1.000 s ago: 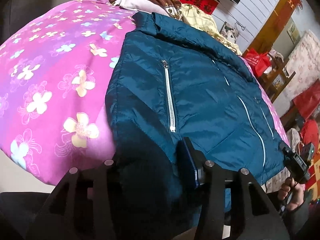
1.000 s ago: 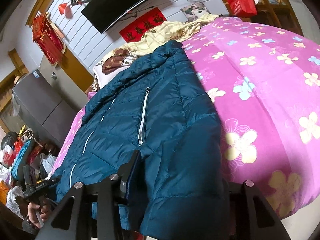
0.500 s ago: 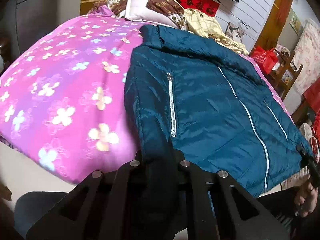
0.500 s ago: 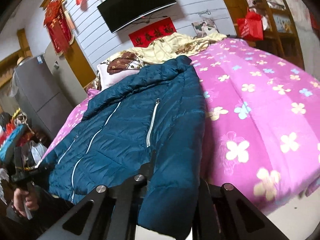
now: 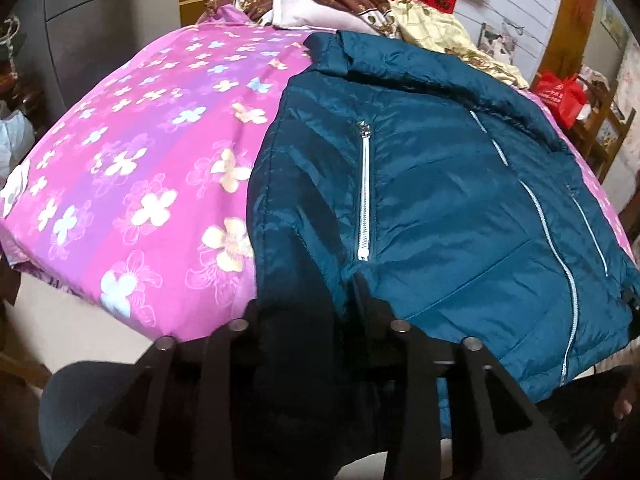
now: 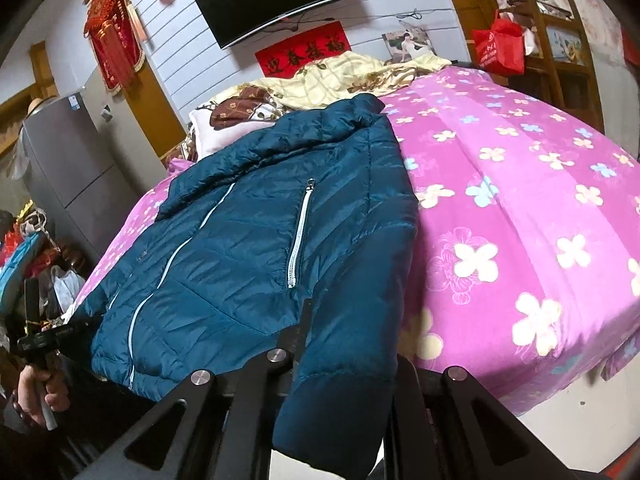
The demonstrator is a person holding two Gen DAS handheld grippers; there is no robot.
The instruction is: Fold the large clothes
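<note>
1. Right, the teal jacket is laid front-up on the flowered pink quilt, its collar toward the head of the bed and its hem hanging over the foot edge.
2. One sleeve is caught in each gripper at that foot edge. The sleeve-folding step is judged to be in hand, with nothing yet laid across the body.
3. The right gripper is clamped hard on its sleeve near the cuff, and the padding is squashed flat between the fingers.
4. The jaws of the left gripper are opening, yet dark sleeve fabric is bunched between them and is seen touching both fingers, so a grip is judged to be kept for now.
5. Next, each sleeve is expected to be carried inward over the chest. A firm pinch and a clear lift are called for, since the shell can slide.
6. The shell is read as slick, shiny nylon, quilted in slanted channels and puffy with filling. Springy folds are to be expected.
7. A silver pocket zip and a long centre zip are seen closed, offering straight lines for squaring the fold.
</note>
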